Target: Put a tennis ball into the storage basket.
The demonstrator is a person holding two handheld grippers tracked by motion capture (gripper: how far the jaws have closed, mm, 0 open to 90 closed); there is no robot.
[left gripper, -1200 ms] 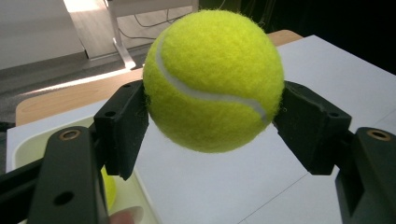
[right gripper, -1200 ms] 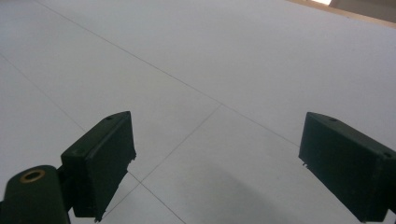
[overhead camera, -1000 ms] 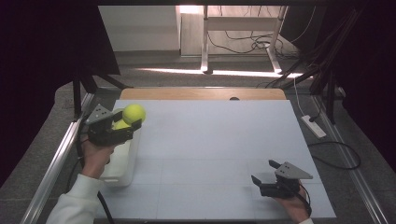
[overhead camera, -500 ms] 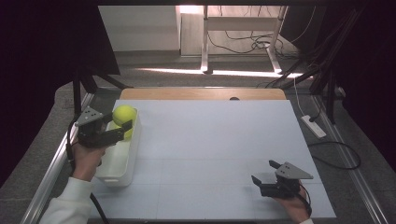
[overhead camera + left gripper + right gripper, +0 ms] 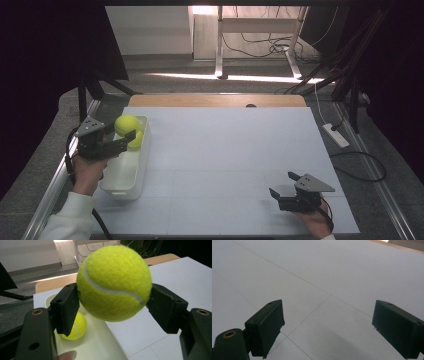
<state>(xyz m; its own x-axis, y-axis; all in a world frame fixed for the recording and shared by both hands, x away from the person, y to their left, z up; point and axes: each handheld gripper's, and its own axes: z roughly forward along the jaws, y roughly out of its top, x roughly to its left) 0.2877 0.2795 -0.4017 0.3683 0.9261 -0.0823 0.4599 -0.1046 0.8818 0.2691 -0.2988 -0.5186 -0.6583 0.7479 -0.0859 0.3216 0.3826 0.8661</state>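
- My left claw is clamping a ball, pads pressing on its two opposite sides at mid-height, so the ball is sitting up proud between them.
- In the high view the ball is hanging over the far end of the white bin at the desk's left edge; a second ball is lying in that bin, just below.
- I'm judging the ball light, felt-covered and springy: grippy enough for the pads, but it is likely to bounce if I let go from this height, so a grip across the widest part is the one I'm trusting.
- My left hand is holding the claw about level, pointing across the bin toward the desk.
- My right claw is standing wide with nothing between the pads, low over the near right of the desk.
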